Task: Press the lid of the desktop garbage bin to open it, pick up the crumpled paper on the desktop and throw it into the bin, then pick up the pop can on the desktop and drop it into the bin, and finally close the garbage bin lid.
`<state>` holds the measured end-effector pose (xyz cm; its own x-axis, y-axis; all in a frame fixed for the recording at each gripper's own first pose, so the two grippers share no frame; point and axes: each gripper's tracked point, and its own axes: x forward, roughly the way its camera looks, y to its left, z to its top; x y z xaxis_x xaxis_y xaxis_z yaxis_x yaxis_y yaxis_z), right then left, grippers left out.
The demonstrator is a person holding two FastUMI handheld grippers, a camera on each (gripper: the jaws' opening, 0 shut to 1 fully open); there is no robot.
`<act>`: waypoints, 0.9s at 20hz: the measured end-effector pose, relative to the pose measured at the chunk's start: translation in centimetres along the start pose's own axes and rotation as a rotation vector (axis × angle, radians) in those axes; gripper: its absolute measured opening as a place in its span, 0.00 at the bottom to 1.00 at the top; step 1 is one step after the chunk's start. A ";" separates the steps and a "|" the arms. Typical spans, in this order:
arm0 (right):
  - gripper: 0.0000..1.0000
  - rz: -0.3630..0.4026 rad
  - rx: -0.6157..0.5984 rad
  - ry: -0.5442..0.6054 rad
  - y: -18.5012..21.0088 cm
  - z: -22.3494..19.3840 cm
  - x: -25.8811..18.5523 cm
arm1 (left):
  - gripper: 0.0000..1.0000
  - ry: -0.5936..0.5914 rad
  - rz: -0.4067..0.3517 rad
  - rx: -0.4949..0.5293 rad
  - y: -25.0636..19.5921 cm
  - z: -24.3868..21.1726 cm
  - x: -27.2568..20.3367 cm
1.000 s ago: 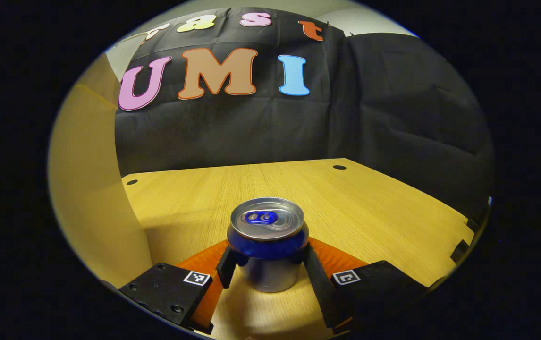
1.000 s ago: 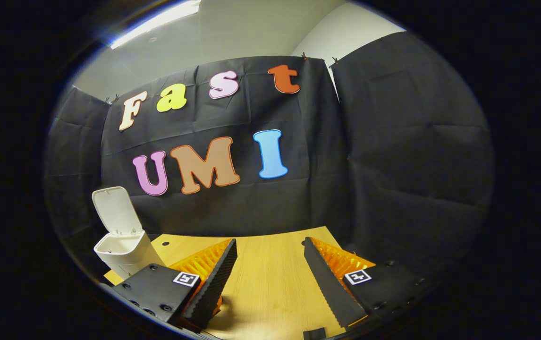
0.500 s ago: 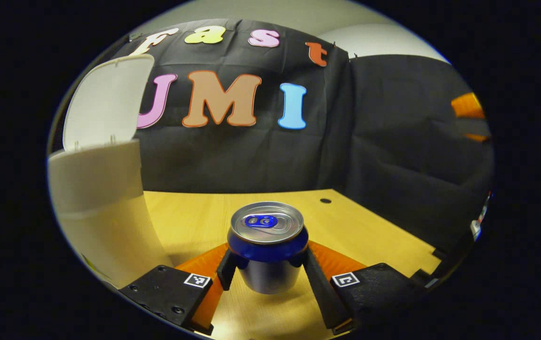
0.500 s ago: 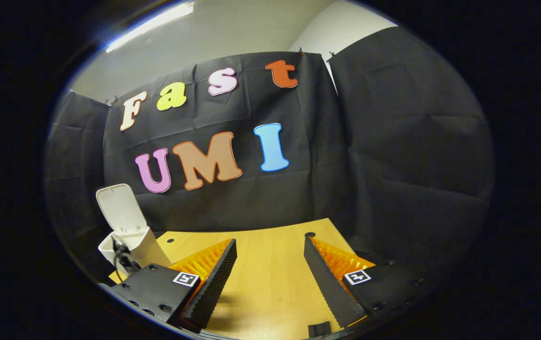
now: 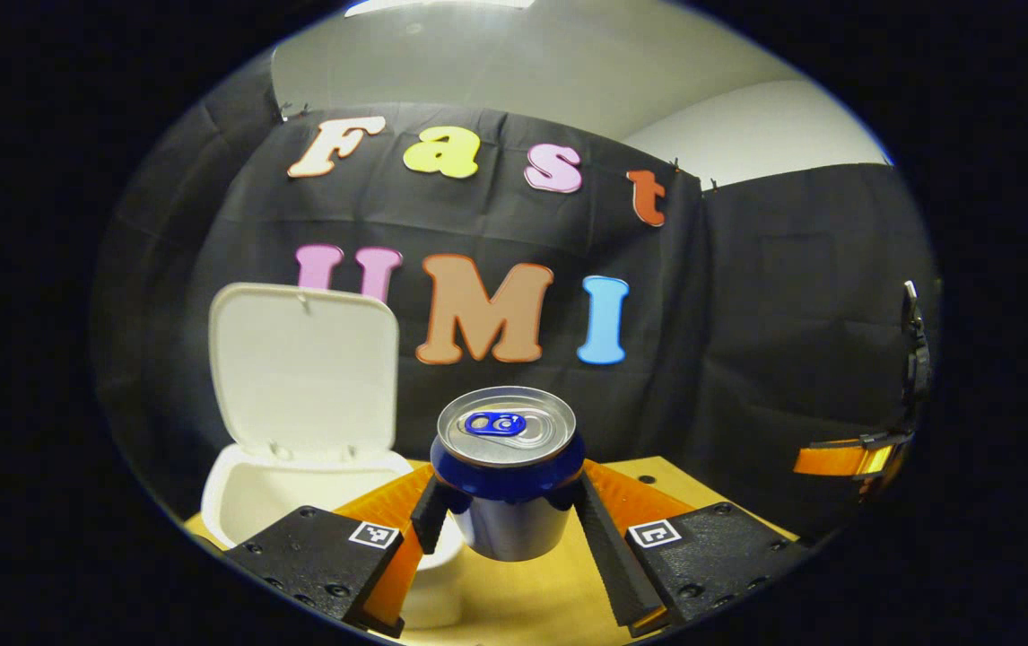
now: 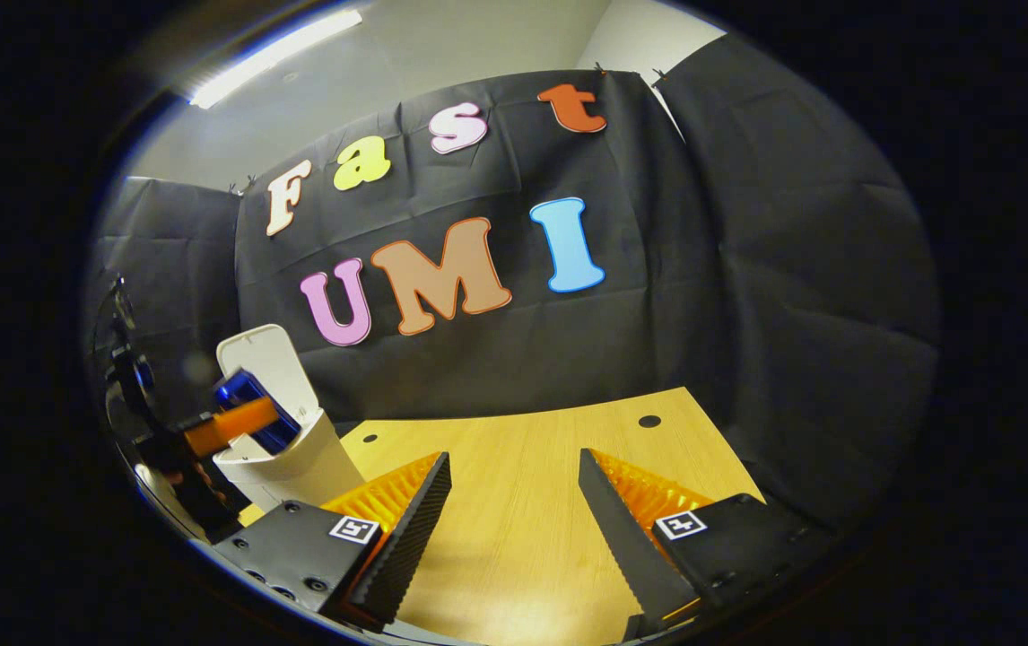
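Observation:
A blue and silver pop can (image 5: 507, 471) is held upright in my left gripper (image 5: 508, 502), both fingers pressing its sides, lifted off the wooden table. Just left of the can stands the white bin (image 5: 299, 489) with its lid (image 5: 303, 368) raised upright. In the right gripper view the same can (image 6: 249, 408) hangs over the bin (image 6: 299, 462), in front of its raised lid. My right gripper (image 6: 514, 507) stands open above the table with nothing between its fingers.
The wooden table (image 6: 523, 467) stretches ahead of the right gripper, with small dark holes near its far edge. The other gripper (image 5: 846, 458) shows at the right edge of the left gripper view. Black cloth walls close the back and right sides.
My left gripper has risen with the can and swung toward the bin, whose opening now lies below and left of the can. The right gripper stayed open and turned slightly.

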<state>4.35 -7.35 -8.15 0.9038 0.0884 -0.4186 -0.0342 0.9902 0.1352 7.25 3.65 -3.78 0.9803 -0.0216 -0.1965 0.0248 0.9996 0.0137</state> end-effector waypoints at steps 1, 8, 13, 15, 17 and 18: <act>0.96 0.009 -0.006 0.017 0.2 -0.6 0.2 | 0.77 -0.010 0.041 0.038 1.9 0.5 0.1; 0.96 0.032 -0.010 0.067 0.7 -2.7 1.3 | 0.78 0.052 0.240 0.085 11.3 -1.8 0.9; 0.95 -0.009 -0.002 0.095 -0.9 -3.9 1.8 | 0.78 0.060 0.284 0.026 13.3 -2.9 0.8; 0.96 -0.019 0.004 0.105 -1.3 -4.2 1.9 | 0.81 0.023 0.309 0.044 13.9 -1.5 0.6; 0.96 -0.025 0.010 0.110 -1.4 -4.4 2.1 | 0.81 -0.021 0.326 0.064 14.3 0.7 0.6; 0.96 -0.026 0.012 0.113 -1.4 -4.7 2.2 | 0.81 -0.050 0.327 0.066 14.4 2.2 0.6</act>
<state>4.36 -8.03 -13.44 0.8506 0.0751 -0.5203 -0.0058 0.9910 0.1336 8.65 17.96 -1.55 0.9467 0.2976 -0.1232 -0.2816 0.9504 0.1323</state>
